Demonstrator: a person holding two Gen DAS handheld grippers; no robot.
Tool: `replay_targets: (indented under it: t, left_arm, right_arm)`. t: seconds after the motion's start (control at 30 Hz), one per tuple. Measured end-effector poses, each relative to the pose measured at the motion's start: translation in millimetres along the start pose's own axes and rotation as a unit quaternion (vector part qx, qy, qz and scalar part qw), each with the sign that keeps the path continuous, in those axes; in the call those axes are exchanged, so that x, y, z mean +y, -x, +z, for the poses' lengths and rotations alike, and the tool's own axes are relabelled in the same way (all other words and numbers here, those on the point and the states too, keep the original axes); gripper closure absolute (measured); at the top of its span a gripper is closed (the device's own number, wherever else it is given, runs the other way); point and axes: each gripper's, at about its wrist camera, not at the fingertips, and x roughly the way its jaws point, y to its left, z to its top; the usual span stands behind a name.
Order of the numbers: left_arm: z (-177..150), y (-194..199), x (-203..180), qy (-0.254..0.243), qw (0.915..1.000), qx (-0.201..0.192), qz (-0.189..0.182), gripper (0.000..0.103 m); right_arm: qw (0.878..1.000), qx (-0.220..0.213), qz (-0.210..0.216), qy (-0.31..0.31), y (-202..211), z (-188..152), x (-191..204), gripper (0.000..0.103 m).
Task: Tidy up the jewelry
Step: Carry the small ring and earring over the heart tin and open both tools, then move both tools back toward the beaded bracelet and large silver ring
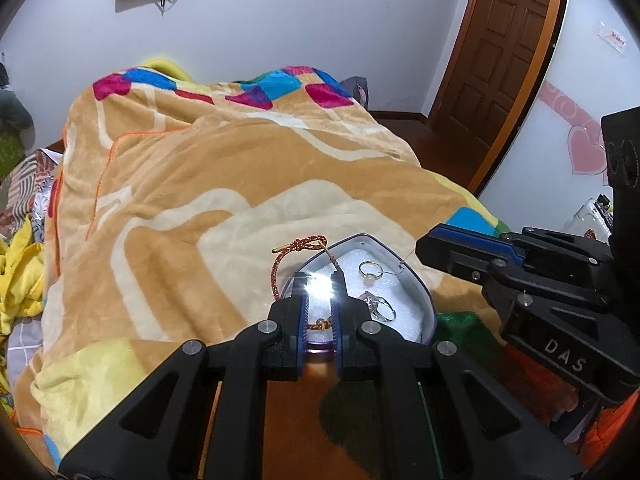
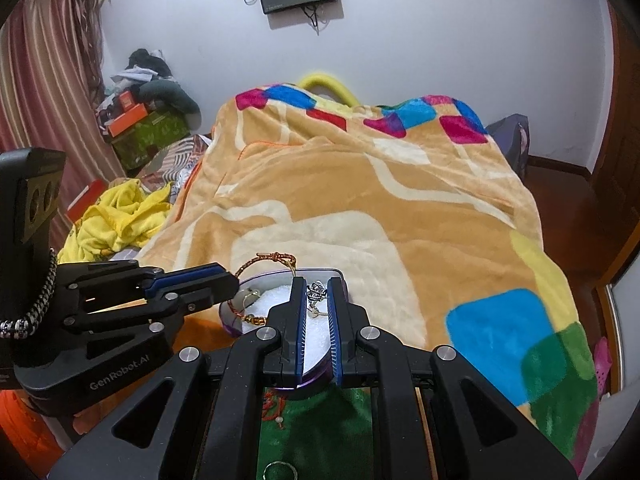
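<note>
A purple-rimmed jewelry box (image 1: 416, 280) with white foam lies on the blanket. Two silver rings (image 1: 370, 271) (image 1: 380, 305) rest on the foam. My left gripper (image 1: 320, 280) is nearly shut over the box's left edge, where a red-gold cord bracelet (image 1: 298, 246) loops across the rim. The bracelet also shows in the right wrist view (image 2: 264, 259). My right gripper (image 2: 318, 286) is over the box (image 2: 276, 294), its fingers close on a small silver ornament (image 2: 316, 292). Whether they pinch it I cannot tell.
An orange patterned blanket (image 1: 200, 184) covers the bed. A green cloth (image 2: 320, 424) below my right gripper bears a red bead strand (image 2: 274, 406) and a silver ring (image 2: 280, 470). Yellow clothes (image 2: 116, 220) lie left. A wooden door (image 1: 500, 52) stands right.
</note>
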Motion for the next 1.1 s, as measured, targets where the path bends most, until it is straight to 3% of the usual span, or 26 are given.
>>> replay_targets:
  t: [0.57,0.73,0.9,1.0,1.1]
  left_arm:
    - [0.8,-2.9,-1.7,-0.001,0.9999,0.009,-0.006,0.094]
    - [1.9,10.5,-3.7,0.000,1.0000,0.001,-0.005,0.093]
    - [0.8,29.1,-4.2,0.005,0.9999,-0.010,0.004,0.076]
    - [-1.3,40.8,-4.9,0.003,0.9999,-0.013,0.009,0.076]
    - [-3.3,52.0,-7.3,0.001,0.9998,-0.016,0.014,0.075]
  right_arm:
    - [0.999,0.047,-0.013,0.017,-13.4,-3.4,1.7,0.093]
    - [0.999,0.045,-0.018,0.014,-6.1,-2.1,2.2,0.087]
    - [0.999,0.032,-0.022,0.013,8.3,0.0,4.4,0.085]
    - [0.999,0.023,-0.023,0.012,18.0,0.1,6.4,0.084]
    - [1.000,0.013,-0.026,0.009,28.5,-1.3,8.1,0.074]
